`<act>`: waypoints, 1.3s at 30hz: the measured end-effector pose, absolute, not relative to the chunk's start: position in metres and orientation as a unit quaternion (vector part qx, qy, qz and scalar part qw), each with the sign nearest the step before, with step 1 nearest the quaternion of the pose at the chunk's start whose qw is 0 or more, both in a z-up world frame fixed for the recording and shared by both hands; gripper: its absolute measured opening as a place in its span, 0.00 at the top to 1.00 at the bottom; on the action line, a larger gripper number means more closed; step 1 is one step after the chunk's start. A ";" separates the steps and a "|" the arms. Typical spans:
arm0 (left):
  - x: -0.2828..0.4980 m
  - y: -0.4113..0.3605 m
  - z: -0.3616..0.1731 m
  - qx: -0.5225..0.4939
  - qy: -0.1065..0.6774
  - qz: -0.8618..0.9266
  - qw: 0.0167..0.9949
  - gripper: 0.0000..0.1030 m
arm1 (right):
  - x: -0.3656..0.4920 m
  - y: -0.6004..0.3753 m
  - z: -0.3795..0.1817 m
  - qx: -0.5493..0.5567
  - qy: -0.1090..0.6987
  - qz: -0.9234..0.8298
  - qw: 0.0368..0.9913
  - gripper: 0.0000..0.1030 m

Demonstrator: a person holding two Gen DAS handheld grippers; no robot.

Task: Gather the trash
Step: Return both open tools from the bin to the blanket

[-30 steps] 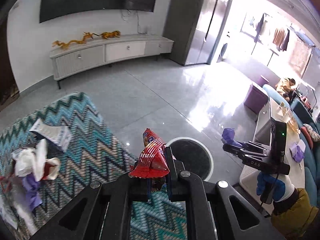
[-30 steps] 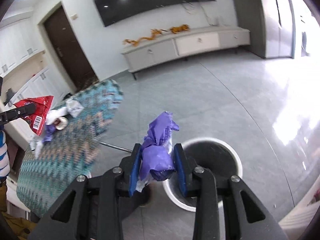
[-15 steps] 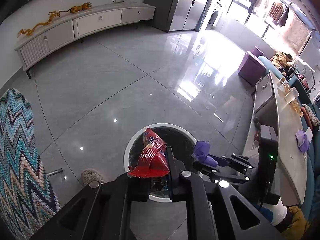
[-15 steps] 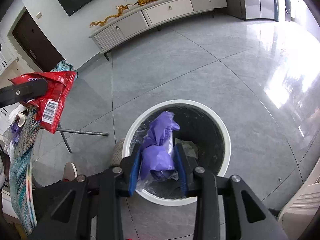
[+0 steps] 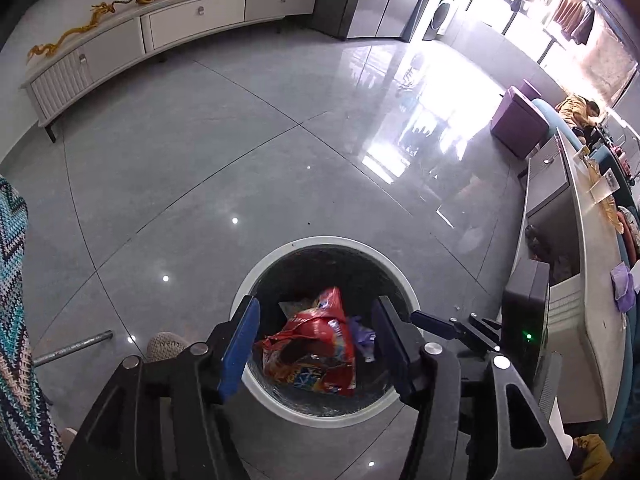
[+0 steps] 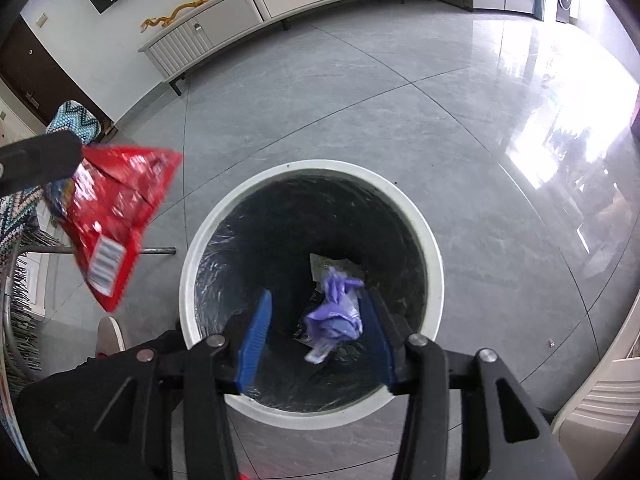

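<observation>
I judge this to be the drop step, with both my claws over the bin. My left claw is spread wide with nothing pinched. From its own camera the red snack bag sits between the parted fingers against the bin's dark mouth, with the purple glove just beside it towards the right rim.

My right claw is also wide open and holds nothing. The glove shows low inside the bin, near the claw's right finger.

The right camera shows what the left cannot. The snack bag is blurred in mid-air, beside the left claw's finger and seemingly outside the left rim. I cannot tell whether it touches that finger, nor whether it will fall inside.

Next, I'd check that the bag lands inside, then swing both claws to the cloth-covered table for any more trash.
</observation>
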State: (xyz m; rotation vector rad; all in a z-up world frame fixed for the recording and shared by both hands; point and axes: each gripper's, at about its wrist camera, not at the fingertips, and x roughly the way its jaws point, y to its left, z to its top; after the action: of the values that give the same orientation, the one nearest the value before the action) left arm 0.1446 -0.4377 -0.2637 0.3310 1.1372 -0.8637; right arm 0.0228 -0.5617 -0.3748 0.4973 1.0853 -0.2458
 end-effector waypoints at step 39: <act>0.089 -0.139 -0.059 0.044 0.317 -0.305 0.897 0.31 | 0.009 -0.394 -0.082 0.082 0.309 -0.055 0.946 0.49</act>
State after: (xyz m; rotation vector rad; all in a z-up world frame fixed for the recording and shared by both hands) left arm 0.0893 -0.1394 -0.0590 0.0919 0.6558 -0.6309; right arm 0.0088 -0.3941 -0.0819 0.1670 0.6291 -0.1111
